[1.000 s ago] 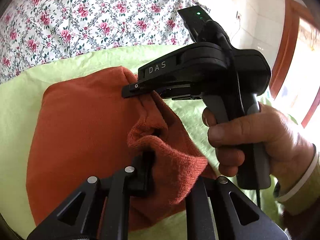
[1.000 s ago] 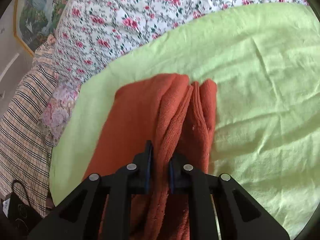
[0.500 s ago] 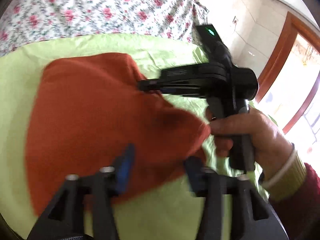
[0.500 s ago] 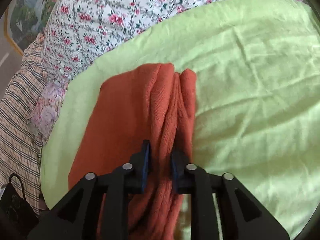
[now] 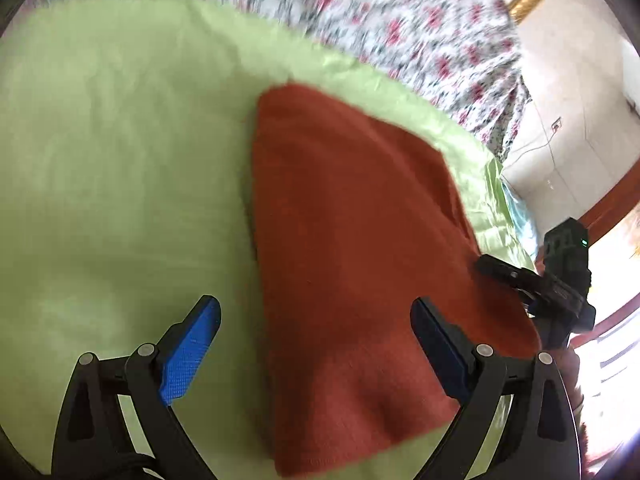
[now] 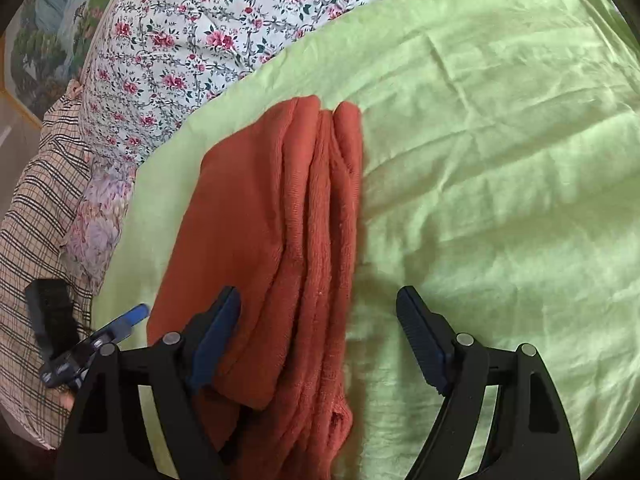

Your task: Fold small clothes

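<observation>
A rust-orange knitted garment (image 5: 352, 248) lies folded on a light green sheet (image 5: 120, 160). My left gripper (image 5: 316, 316) hovers over its near left edge with the jaws opening wide; the pads touch no cloth. In the right wrist view the garment (image 6: 272, 240) shows its stacked folded edges running away from me. My right gripper (image 6: 320, 300) has its jaws opening as well, with those edges lying loose between the blue pads. The right gripper (image 5: 492, 270) also shows at the garment's right edge in the left wrist view. One of the left gripper's blue pads (image 6: 134, 315) appears low on the left.
The green sheet (image 6: 500, 160) covers a bed with a floral bedspread (image 6: 192, 28) behind it. A plaid cloth (image 6: 32, 208) and a flowered pillow (image 6: 96, 216) lie at the left. A white wall (image 5: 568, 120) and a wooden door frame (image 5: 612, 200) stand at the right.
Both grippers went from shut on the orange garment to open, and the garment dropped flat onto the sheet. The left gripper swung sideways, so the garment now sits right of centre in its view.
</observation>
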`<state>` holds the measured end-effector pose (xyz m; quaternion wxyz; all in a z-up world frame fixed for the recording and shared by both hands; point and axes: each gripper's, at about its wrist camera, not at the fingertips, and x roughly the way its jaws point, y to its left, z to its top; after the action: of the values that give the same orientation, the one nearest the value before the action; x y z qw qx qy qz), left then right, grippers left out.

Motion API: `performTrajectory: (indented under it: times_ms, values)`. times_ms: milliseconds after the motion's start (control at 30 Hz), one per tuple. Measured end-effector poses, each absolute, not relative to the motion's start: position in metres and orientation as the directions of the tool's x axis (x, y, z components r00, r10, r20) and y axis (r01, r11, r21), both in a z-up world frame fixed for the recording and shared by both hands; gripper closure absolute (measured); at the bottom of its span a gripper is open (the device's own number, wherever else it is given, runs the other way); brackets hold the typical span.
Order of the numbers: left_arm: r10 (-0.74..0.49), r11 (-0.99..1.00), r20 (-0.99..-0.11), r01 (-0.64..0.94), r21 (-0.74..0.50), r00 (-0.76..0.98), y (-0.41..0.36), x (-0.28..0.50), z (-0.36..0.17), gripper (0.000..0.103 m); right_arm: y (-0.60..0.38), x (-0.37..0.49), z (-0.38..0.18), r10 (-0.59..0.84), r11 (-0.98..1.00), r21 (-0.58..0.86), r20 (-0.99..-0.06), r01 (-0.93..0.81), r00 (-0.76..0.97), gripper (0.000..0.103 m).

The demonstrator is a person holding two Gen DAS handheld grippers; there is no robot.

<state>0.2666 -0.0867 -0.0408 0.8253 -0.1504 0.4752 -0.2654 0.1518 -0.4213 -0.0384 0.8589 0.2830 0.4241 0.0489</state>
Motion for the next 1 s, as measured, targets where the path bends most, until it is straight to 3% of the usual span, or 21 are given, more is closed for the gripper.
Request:
performTrajectory:
  times_ms: [133,167,200,233,267,333,367,467,733,867,1000]
  values:
    - [-0.613,0.790,-0.702,0.320,-0.524,0.363,-0.101,0.286,-0.060,0.012,-0.414,0.163,-0.041,0.330,0.850,0.509,-0.716,0.136,0.615,0.026]
    - [-0.625,0.779,-0.699,0.336,-0.529,0.347,-0.105,0.287,-0.061,0.030,-0.411,0.166,-0.043,0.326,0.858,0.496,-0.727,0.134,0.604,0.034]
    - [-0.642,0.764,-0.695,0.347,-0.544,0.325,-0.109,0.289,-0.063,0.041,-0.409,0.168,-0.044,0.319,0.865,0.483,-0.736,0.133,0.598,0.038]
    - [-0.639,0.766,-0.697,0.343,-0.543,0.325,-0.110,0.289,-0.064,0.047,-0.405,0.170,-0.045,0.323,0.869,0.479,-0.739,0.124,0.591,0.060]
    - [-0.634,0.771,-0.693,0.348,-0.534,0.344,-0.110,0.286,-0.060,0.060,-0.404,0.172,-0.046,0.344,0.861,0.496,-0.734,0.116,0.585,0.071]
    - [-0.634,0.772,-0.678,0.357,-0.526,0.373,-0.104,0.278,-0.050,0.077,-0.400,0.174,-0.045,0.348,0.856,0.503,-0.731,0.119,0.587,0.075]
    - [-0.639,0.769,-0.668,0.358,-0.530,0.382,-0.100,0.273,-0.042,0.080,-0.395,0.173,-0.042,0.329,0.868,0.483,-0.733,0.114,0.596,0.077]
    - [-0.633,0.774,-0.644,0.361,-0.520,0.430,-0.074,0.247,-0.017,0.081,-0.380,0.162,-0.025,0.327,0.870,0.486,-0.697,0.084,0.638,0.079]
    - [-0.537,0.842,-0.628,0.314,-0.439,0.563,0.029,0.155,0.024,0.082,-0.289,0.149,-0.008,0.538,0.790,0.598,-0.569,-0.136,0.622,0.080]
    - [-0.497,0.866,-0.656,0.280,-0.414,0.568,0.064,0.123,0.011,0.081,-0.247,0.144,-0.020,0.610,0.751,0.628,-0.543,-0.203,0.577,0.080]
    - [-0.507,0.859,-0.694,0.230,-0.457,0.511,0.082,0.121,-0.031,0.077,-0.226,0.148,-0.053,0.609,0.761,0.629,-0.605,-0.161,0.513,0.080]
